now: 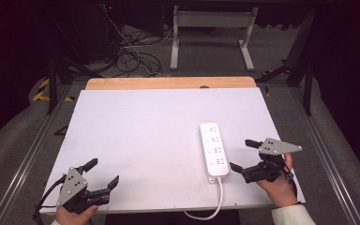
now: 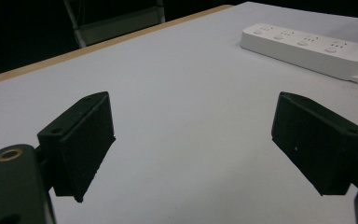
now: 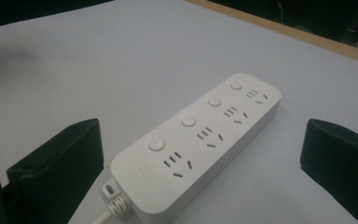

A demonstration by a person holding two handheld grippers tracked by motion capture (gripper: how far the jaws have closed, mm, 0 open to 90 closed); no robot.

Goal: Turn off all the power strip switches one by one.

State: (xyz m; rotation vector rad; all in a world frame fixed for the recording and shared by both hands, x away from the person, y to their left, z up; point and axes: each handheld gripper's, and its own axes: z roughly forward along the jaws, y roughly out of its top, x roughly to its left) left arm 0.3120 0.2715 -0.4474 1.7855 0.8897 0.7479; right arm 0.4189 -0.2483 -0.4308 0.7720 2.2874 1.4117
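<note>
Power strip [image 3: 196,144] lies flat on the white surface [image 1: 136,140], just in front of the right hand-held gripper [image 1: 244,154], whose jaws are wide open. It looks hard, light and smooth, so grab its long sides. The left hand-held gripper [image 1: 104,172] is open too, far away.

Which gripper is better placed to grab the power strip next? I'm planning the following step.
Right, probably. The right gripper sits open just beside the power strip, which lies straight ahead of its jaws. The left gripper, also open, rests at the near left corner of the table, well away from it.
</note>
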